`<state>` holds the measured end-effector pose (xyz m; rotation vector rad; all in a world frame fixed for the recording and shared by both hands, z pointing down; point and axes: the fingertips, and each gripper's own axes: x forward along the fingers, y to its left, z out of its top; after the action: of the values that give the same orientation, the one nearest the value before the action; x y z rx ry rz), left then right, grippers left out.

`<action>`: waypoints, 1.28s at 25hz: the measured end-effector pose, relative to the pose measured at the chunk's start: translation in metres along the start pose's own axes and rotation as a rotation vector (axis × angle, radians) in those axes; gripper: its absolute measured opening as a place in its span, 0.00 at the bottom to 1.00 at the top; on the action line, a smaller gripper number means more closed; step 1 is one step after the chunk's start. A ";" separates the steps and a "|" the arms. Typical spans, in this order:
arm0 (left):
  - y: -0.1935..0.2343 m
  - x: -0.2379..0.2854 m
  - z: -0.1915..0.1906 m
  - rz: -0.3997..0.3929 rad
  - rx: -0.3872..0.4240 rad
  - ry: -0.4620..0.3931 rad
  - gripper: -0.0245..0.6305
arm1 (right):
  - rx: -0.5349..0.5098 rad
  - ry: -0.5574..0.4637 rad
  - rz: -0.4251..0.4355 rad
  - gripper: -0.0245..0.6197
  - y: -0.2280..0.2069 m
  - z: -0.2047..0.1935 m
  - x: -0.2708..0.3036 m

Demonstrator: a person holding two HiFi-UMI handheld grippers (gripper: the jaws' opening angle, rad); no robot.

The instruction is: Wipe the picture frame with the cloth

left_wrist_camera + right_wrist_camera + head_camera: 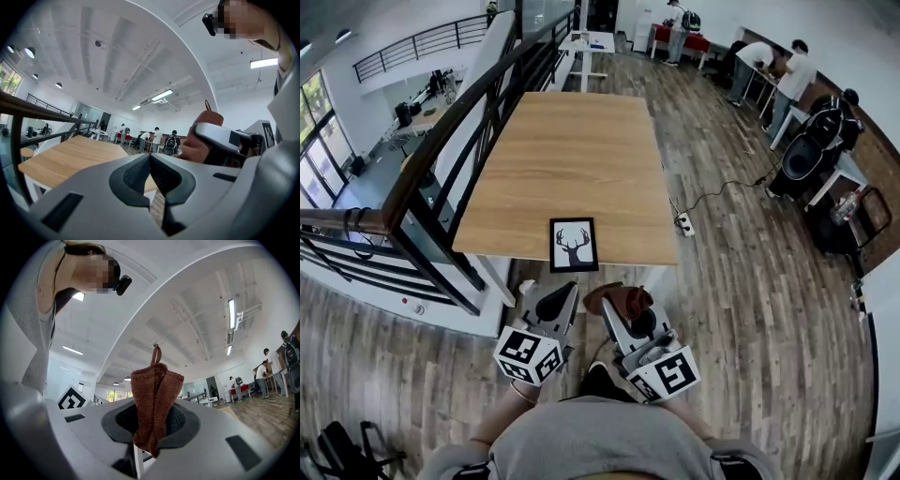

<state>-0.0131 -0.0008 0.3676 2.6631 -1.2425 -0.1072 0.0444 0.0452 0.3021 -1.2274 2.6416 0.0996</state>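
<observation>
The wipe has not begun; this is the approach, with the cloth in hand and the frame untouched. The black rectangular picture frame (574,244), showing a stag silhouette on white, lies flat at the near edge of the light wooden tabletop (567,159), roughly midway along that edge.

Both claws hang short of the tabletop, over the plank floor and close to the person's body. The right claw (626,317) is clenched on a rust-brown knitted cloth (617,297). Its own view shows the folded cloth (154,404) pinched between the pads, a loop sticking up above and a short tail below. The left claw (150,161) is clenched on nothing — its pads meet with no gap and nothing between them.

As I judge it, the next move calls for carrying the right claw forward and down until the loose fold of cloth, not the hard pads, rests on the glass, then dragging it across the face. The frame lies unsecured at the very edge, so a firm stroke could slide it — the left claw may need to steady a corner first.
</observation>
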 end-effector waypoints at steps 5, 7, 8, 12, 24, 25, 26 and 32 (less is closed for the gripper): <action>-0.008 -0.061 -0.003 0.044 0.032 -0.014 0.05 | -0.035 -0.002 -0.091 0.19 0.060 0.004 -0.036; -0.021 -0.082 -0.007 0.039 0.027 -0.014 0.05 | -0.032 0.005 -0.117 0.19 0.080 0.004 -0.051; -0.028 -0.092 -0.008 0.038 0.028 -0.015 0.05 | -0.032 0.008 -0.129 0.19 0.088 0.006 -0.059; -0.053 -0.120 -0.009 0.049 0.046 -0.012 0.05 | -0.025 -0.003 -0.177 0.19 0.102 0.019 -0.091; -0.099 -0.121 0.000 0.141 0.117 -0.068 0.05 | -0.010 0.005 -0.113 0.19 0.082 0.034 -0.126; -0.100 -0.121 0.000 0.143 0.130 -0.062 0.05 | -0.017 0.013 -0.103 0.19 0.083 0.031 -0.126; -0.101 -0.121 0.000 0.146 0.144 -0.060 0.05 | -0.020 0.017 -0.098 0.19 0.085 0.030 -0.126; -0.103 -0.116 0.008 0.139 0.148 -0.081 0.05 | -0.030 0.013 -0.096 0.19 0.087 0.034 -0.126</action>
<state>-0.0119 0.1511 0.3357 2.7090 -1.5125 -0.1068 0.0626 0.2008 0.2954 -1.3660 2.5960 0.1163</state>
